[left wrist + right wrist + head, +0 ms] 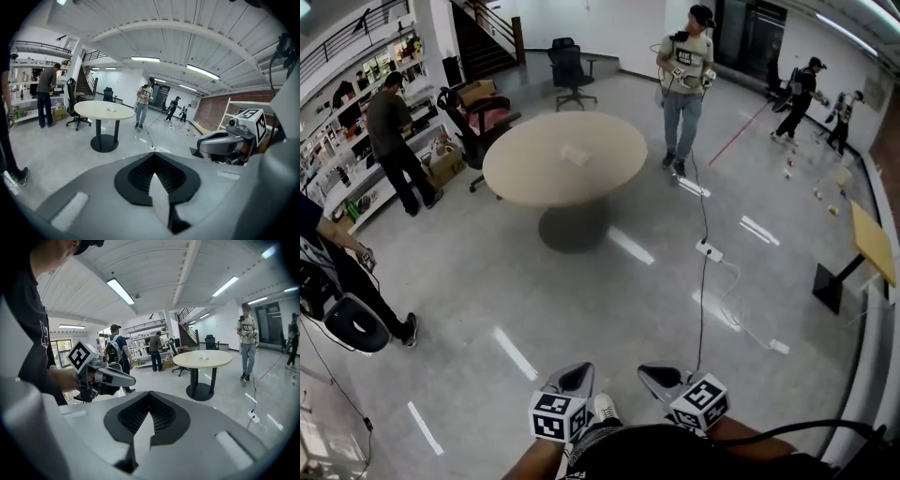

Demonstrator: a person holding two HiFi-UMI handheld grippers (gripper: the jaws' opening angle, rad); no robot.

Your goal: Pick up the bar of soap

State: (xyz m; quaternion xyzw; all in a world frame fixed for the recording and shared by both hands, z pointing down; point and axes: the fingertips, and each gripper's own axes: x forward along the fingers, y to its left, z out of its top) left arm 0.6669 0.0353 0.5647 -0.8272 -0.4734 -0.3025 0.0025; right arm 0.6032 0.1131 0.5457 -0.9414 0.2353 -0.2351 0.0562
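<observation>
My left gripper [572,378] and right gripper [662,377] sit low at 6 o'clock, jaws pressed together, nothing in either. The small white bar of soap [574,154] lies on the round beige table [525,171] at 12 o'clock, well apart from both.

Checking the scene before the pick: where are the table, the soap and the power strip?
table [525,173], head view, bare top
soap [575,155], head view, its middle
power strip [710,250], head view, its middle
</observation>
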